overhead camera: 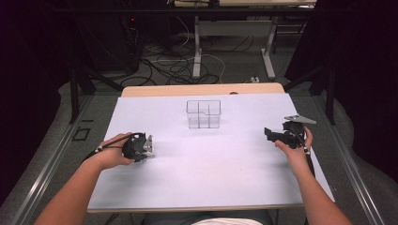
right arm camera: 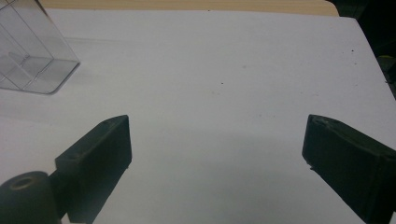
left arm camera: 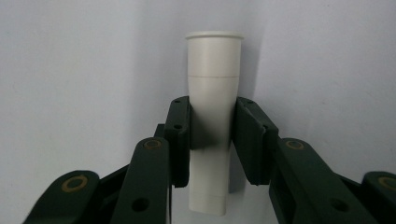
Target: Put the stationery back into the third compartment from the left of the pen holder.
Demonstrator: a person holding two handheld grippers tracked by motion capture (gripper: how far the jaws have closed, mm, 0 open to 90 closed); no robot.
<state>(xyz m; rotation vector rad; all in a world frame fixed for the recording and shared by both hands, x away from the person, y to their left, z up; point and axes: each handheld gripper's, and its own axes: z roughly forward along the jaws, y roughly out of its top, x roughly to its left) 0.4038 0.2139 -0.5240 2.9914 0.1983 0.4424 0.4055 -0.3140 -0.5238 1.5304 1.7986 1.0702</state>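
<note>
Left gripper (left arm camera: 211, 140) clamped on white tube (left arm camera: 213, 93) near clear organizer (overhead camera: 203, 114), likely for loading; right gripper (right arm camera: 217, 154) wide open, empty.

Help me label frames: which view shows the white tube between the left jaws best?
The left gripper view: the white tube runs up the frame, its flared cap and flat crimped end plain, the jaws pressed on its middle. In the high view the left gripper hides it. The right gripper view looks over the white table past the clear organizer.
</note>
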